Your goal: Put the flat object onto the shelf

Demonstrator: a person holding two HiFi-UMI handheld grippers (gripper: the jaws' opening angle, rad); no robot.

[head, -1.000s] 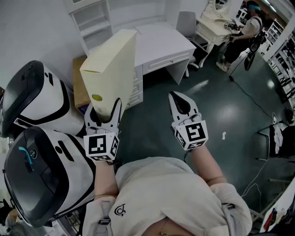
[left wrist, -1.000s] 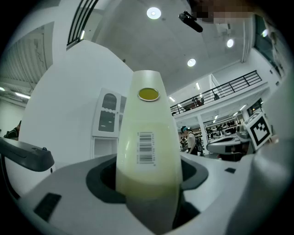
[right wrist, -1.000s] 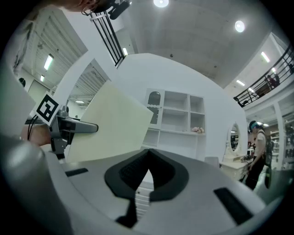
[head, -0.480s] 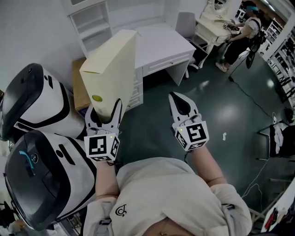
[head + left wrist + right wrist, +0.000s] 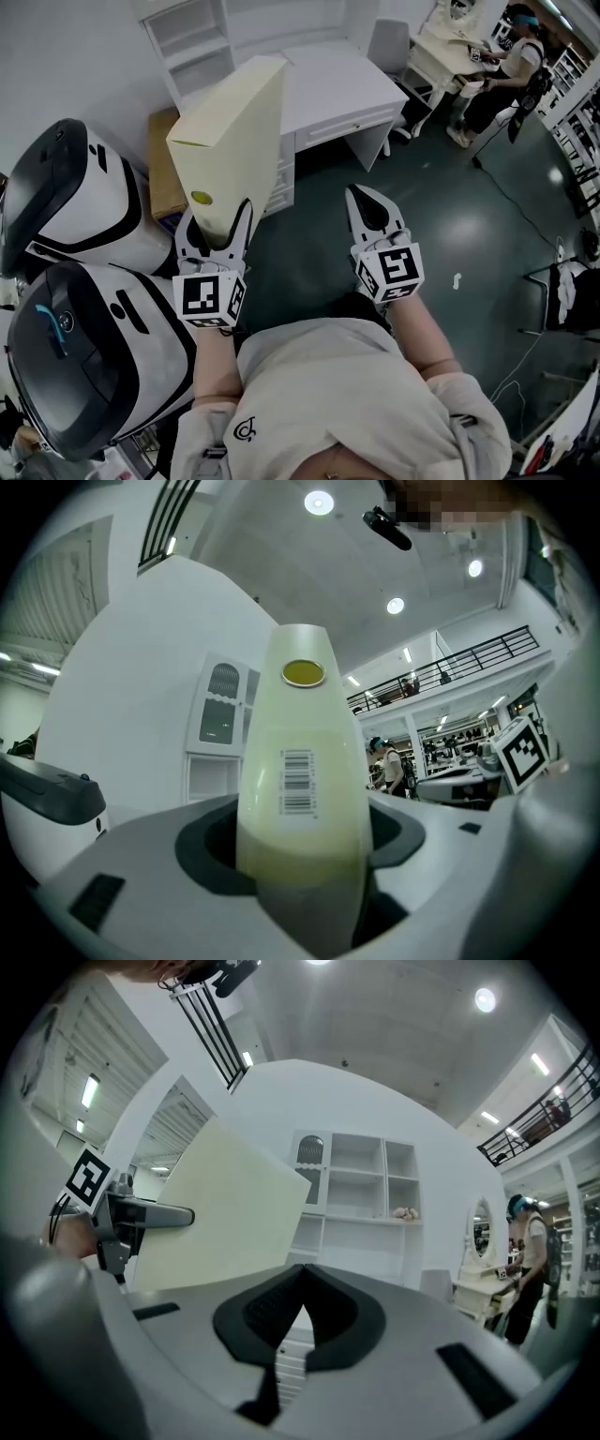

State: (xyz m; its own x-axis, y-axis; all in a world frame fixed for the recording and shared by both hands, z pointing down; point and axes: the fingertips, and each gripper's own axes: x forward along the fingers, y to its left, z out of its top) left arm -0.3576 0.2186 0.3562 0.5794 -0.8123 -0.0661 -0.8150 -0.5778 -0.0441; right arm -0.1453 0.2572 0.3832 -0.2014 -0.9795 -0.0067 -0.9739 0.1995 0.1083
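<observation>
A flat cream box file [image 5: 234, 141] with a yellow dot and a barcode on its spine stands upright in the air, its spine toward me. My left gripper [image 5: 217, 217] is shut on its lower end, and the spine [image 5: 300, 761] fills the gap between the jaws [image 5: 300, 864]. My right gripper [image 5: 368, 202] hangs beside it to the right, shut with nothing in it [image 5: 298, 1283]. The white shelf unit [image 5: 192, 47] stands beyond, against the wall; in the right gripper view its open compartments [image 5: 361, 1194] show behind the file's broad face [image 5: 220, 1204].
Two large rounded white-and-black machines [image 5: 75, 202] [image 5: 84, 356] crowd the left side. A brown carton [image 5: 164, 178] and a white desk with drawers [image 5: 337, 89] stand below the shelf. A person [image 5: 492, 80] sits at a table far right. Dark floor lies to the right.
Hardly anything: the file and both grippers sit a touch further right in the head view. Both grips are the same.
</observation>
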